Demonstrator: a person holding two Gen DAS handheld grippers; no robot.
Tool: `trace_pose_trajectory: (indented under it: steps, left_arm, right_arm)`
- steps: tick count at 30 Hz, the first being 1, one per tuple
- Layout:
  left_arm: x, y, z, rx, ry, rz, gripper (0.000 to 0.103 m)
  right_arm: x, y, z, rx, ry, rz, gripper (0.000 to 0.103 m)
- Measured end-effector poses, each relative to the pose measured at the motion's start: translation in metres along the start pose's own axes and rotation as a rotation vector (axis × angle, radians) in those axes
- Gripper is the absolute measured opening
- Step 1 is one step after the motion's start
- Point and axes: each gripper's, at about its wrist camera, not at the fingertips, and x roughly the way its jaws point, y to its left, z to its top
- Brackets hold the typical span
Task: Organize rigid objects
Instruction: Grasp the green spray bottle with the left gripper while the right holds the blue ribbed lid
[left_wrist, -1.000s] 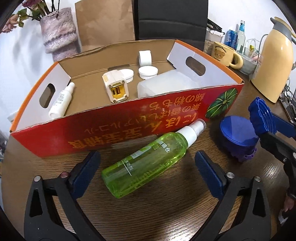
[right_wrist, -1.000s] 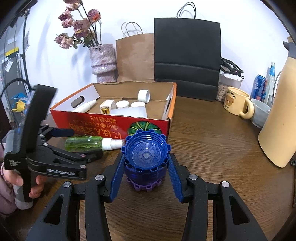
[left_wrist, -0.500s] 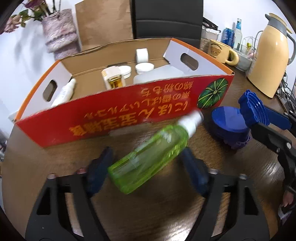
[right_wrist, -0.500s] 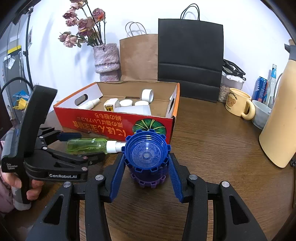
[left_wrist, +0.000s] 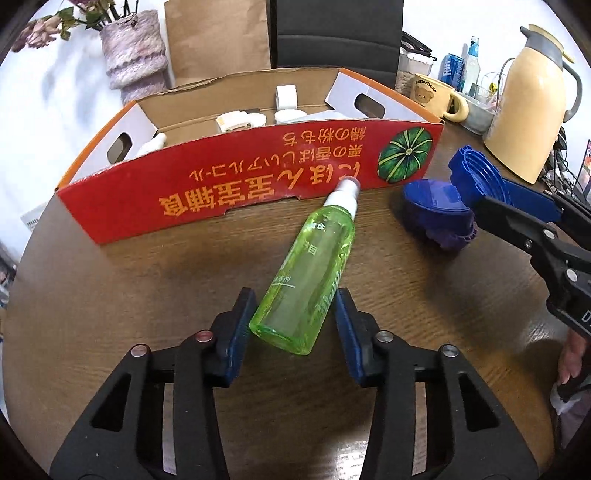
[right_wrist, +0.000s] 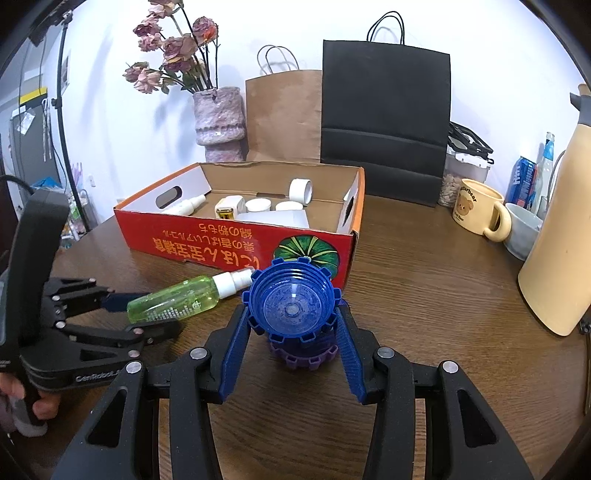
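green plastic bottle (left_wrist: 312, 275) is clamped at its base in the left claw (left_wrist: 293, 325), just before the red box (left_wrist: 221, 192); light, stiff, slippery, so grip mid-body. right claw (right_wrist: 293, 332) pinches the blue cap (right_wrist: 291, 301).
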Motion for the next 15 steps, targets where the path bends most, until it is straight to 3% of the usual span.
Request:
trace_pose_trajectory:
  steps: [4, 10, 12, 13, 15]
  left_arm:
    - [0.001, -0.001, 0.006, -0.014, -0.012, -0.025, 0.052]
    - [0.018, -0.003, 0.023, -0.024, 0.007, -0.043, 0.053]
    - [0.020, -0.006, 0.025, -0.015, 0.004, -0.047, 0.051]
    - [0.020, -0.007, 0.025, -0.009, 0.001, -0.055, 0.042]
    - [0.017, -0.009, 0.023, -0.001, -0.002, -0.075, 0.034]
  right_arm:
    - [-0.003, 0.004, 0.000, -0.007, -0.006, 0.006, 0.051]
    - [-0.001, 0.007, -0.001, -0.013, 0.002, 0.007, 0.051]
    - [0.000, 0.006, -0.001, -0.011, 0.006, 0.007, 0.051]
    - [0.000, 0.006, -0.001, -0.011, 0.008, 0.006, 0.051]
    - [0.000, 0.007, -0.002, -0.013, 0.011, 0.007, 0.051]
